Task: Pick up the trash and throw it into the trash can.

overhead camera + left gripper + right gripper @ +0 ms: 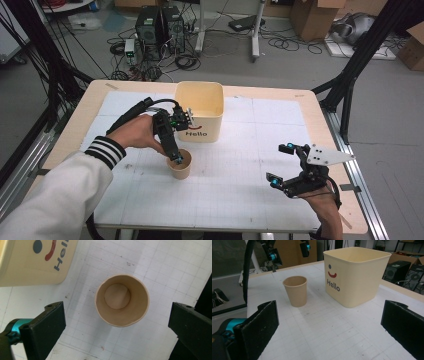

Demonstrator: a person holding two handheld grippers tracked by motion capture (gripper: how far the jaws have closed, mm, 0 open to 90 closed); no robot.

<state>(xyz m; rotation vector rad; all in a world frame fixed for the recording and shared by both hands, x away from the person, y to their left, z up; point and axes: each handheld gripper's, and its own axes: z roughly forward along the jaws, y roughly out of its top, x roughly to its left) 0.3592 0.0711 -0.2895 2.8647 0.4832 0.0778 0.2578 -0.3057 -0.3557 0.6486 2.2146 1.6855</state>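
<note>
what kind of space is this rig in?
Likely a robotics lab or workshop: computer towers and loose cables on the floor, cardboard boxes, and a gridded table for data collection.

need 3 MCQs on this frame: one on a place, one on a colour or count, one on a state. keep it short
1. Where does the paper cup stand relative to the Hello bin?
A. inside the bin
B. on the mat in front of the bin, apart from it
C. at the far edge of the table behind the bin

2. What colour is the curved smile mark printed on the bin?
A. red
B. green
C. yellow

3. How is the left gripper set over the cup?
A. shut on the cup's rim
B. open, jaws either side above the cup, not touching it
C. shut and resting on the mat

Answers:
1 B: the right gripper view shows the cup upright on the mat with a gap to the bin.
2 A: red curve above "Hello" in the right gripper view.
3 B: the left gripper view looks down into the empty cup with both jaws wide apart and clear of its rim.
</note>
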